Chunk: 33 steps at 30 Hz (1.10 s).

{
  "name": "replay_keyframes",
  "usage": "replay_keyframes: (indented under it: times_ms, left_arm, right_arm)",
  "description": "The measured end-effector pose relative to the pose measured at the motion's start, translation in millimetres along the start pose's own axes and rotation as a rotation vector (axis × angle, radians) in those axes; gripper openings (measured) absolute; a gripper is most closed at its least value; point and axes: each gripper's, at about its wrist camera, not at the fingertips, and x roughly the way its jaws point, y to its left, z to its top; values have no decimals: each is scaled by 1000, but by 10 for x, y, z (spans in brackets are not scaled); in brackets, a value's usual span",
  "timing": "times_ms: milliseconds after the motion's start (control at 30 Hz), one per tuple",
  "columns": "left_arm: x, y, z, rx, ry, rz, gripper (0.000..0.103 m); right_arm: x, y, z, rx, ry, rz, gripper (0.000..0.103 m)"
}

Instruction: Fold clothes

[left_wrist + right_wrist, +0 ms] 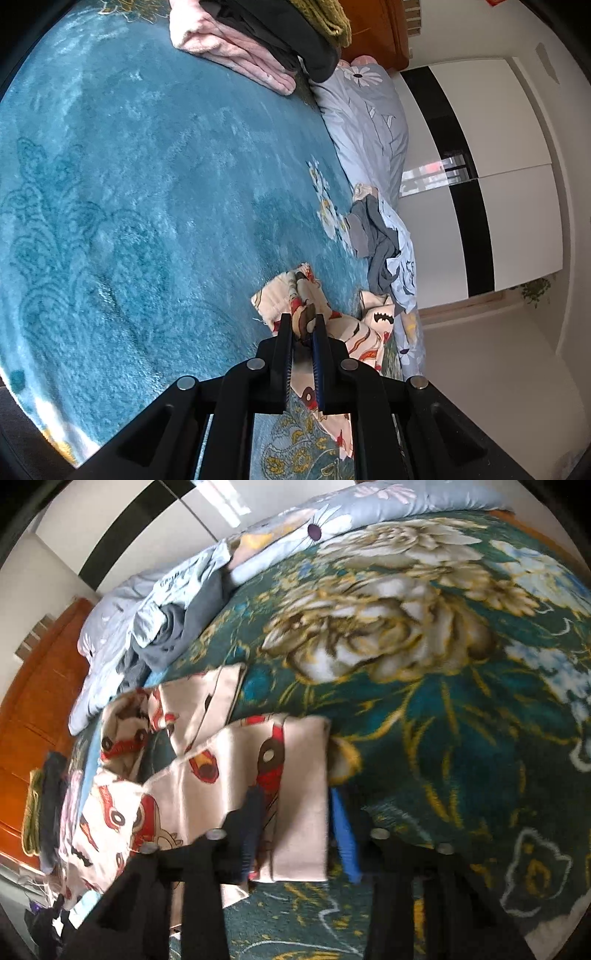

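A cream printed garment [295, 295], thin woven cloth with red and brown cartoon figures, is spread in loose folds on a plush teal blanket [147, 184]. A bunched fold of it is pinched tight between the narrow black jaws of the left gripper [302, 321]. In the right wrist view a flat, straight-edged panel of the same garment [295, 794] is seen between the fingers of the right gripper [295, 805], whose jaws stand apart; whether the pads press on the cloth cannot be told through the blur. The blanket is patterned with large cream and gold flowers [369, 627]. Crumpled grey and pale blue clothes [380, 240] are heaped at its edge, beside a flowered quilt [369, 122]. A stack of folded pink, black and olive clothes [258, 44] lies well apart.
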Motion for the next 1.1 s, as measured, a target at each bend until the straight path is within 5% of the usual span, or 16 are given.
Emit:
replay_keyframes:
  times_ms: [100,233,367,533,667,833,1100]
  left_arm:
    - [7,9,21,4,6,-10,11]
    - [34,30,72,4,13,-11,12]
    - [124,29,93,3,27,-16,31]
    - [313,-1,66,15,55,10,31]
    - [394,-2,37,17,50,39,28]
    - [349,-53,153,26,7,61,11]
    - [89,-912,561,245,-81,1,8]
  right_arm:
    - [68,28,5,-7,8,9,7]
    - [42,99,24,-23,-2,10,6]
    - [-244,133,135,-56,-68,-7,6]
    - [-817,-48,296,-68,-175,-60,6]
    - [-1208,-400,332,-6,-236,-115,6]
    - [-1481,-823,255,86,-260,-158,6]
    - [-1708,-882,325,90,-301,-149,6]
